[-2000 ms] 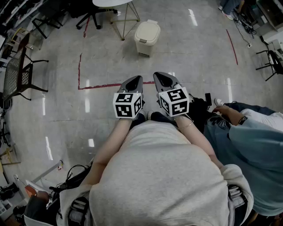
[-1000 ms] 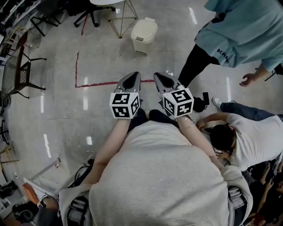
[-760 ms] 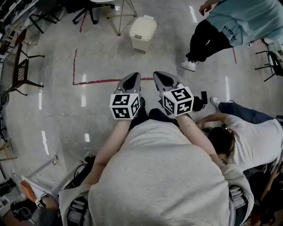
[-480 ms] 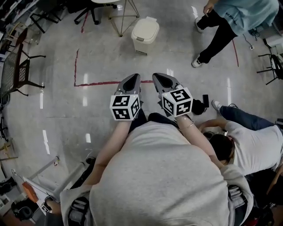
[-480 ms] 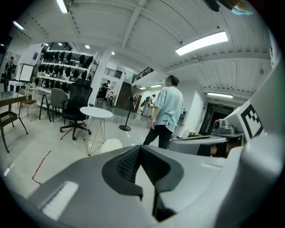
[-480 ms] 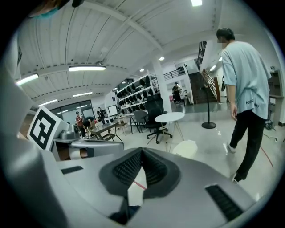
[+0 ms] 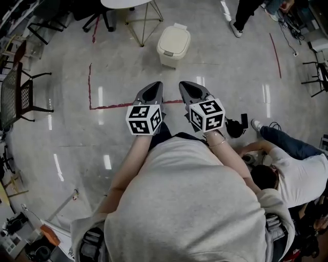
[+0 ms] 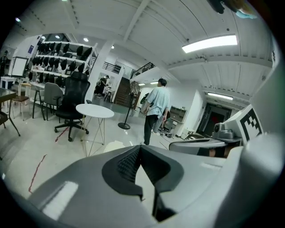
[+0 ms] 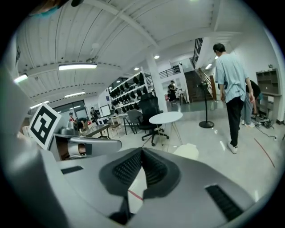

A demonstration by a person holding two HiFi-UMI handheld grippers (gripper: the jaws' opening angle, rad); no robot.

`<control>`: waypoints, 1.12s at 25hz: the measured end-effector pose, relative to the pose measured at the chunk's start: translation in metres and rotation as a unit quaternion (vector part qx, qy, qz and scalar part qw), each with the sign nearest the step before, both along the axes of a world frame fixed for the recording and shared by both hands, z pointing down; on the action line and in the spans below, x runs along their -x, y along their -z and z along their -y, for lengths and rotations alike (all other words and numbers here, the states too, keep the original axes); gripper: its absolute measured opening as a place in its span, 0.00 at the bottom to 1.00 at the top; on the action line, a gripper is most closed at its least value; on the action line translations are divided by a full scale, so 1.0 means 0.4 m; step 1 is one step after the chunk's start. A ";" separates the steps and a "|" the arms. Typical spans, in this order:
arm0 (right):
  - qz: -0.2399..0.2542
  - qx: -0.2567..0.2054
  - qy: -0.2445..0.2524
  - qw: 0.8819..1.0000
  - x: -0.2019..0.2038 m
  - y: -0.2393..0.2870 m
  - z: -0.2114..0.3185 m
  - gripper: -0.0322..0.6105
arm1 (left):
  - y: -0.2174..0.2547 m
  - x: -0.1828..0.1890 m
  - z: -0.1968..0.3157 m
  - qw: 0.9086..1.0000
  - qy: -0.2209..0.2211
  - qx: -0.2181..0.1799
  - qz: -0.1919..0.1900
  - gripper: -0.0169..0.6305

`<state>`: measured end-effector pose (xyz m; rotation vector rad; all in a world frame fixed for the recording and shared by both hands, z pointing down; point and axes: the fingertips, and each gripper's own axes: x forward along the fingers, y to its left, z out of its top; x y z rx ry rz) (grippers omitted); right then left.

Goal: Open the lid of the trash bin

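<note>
In the head view the cream trash bin (image 7: 173, 45) stands on the grey floor with its lid down, some way ahead of both grippers. My left gripper (image 7: 152, 88) and right gripper (image 7: 186, 86) are held side by side at waist height, both shut with nothing between the jaws. They point toward the bin and are well short of it. The bin's top peeks over the shut jaws in the left gripper view (image 8: 113, 145) and in the right gripper view (image 9: 187, 152).
A round white table (image 7: 128, 4) and a black office chair (image 7: 97, 13) stand just behind the bin. Red tape lines (image 7: 110, 106) mark the floor. A black mesh chair (image 7: 15, 94) is at far left. One person sits on the floor at right (image 7: 292, 176); another stands at top right (image 7: 241, 15).
The standing person in the light blue top has walked off toward the top right. Both grippers stay shut, side by side, in nearly the same place.
</note>
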<state>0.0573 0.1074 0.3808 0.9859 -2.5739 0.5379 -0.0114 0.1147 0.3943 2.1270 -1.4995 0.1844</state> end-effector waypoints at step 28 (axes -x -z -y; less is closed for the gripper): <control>-0.028 0.076 -0.106 0.991 0.163 -0.098 0.400 0.06 | -0.122 0.175 0.423 0.988 -0.092 0.094 -0.083 0.03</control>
